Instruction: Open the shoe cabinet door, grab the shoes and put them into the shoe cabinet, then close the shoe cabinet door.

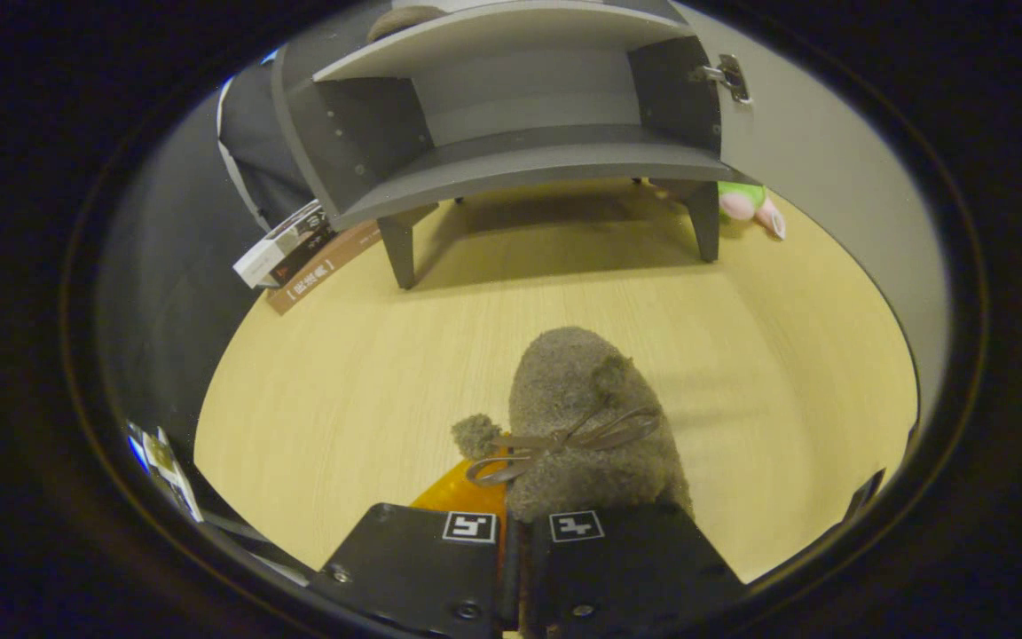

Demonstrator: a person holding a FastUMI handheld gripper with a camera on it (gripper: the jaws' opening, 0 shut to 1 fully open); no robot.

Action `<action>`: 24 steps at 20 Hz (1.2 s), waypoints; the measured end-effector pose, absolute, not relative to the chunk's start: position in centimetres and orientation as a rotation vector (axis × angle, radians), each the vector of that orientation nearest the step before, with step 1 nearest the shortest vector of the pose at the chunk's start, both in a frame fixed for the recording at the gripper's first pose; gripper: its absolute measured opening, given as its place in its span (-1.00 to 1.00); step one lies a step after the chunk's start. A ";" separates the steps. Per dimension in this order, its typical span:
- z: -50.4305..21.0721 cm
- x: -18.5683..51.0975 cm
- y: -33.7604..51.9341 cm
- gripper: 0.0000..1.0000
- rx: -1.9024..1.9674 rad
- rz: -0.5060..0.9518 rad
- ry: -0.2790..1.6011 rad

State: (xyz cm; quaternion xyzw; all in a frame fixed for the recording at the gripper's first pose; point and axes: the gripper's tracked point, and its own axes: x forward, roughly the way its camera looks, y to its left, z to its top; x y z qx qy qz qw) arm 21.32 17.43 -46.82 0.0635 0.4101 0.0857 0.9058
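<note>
A fuzzy grey-brown shoe (pixel 577 399) with a ribbon bow and a pompom sticks out just ahead of my fingers, toe pointing at the cabinet. Its orange sole (pixel 467 488) shows on the left side. My gripper (pixel 515 532) is shut on the shoe's near end, the two black fingers almost touching, and holds it above the wooden table (pixel 342 373). Beyond it stands the grey shoe cabinet (pixel 511 164) on short legs. Its door (pixel 821 169) is swung open to the right, hinge (pixel 731 78) showing. The lower shelf inside looks bare.
Boxes and a brown book (pixel 289 248) lie left of the cabinet's front leg. A pink and green plush toy (pixel 750 204) sits behind the right leg, by the open door. A rounded brown object (pixel 404 18) rests on the cabinet's upper shelf.
</note>
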 end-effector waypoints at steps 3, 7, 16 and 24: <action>-42.8 21.0 17.8 -0.84 0.120 0.192 0.778; -34.5 21.2 18.5 -0.84 0.087 0.215 0.623; -15.4 24.7 20.1 -0.84 -0.022 0.212 0.299; -4.0 34.4 20.2 -0.84 -0.041 0.135 0.154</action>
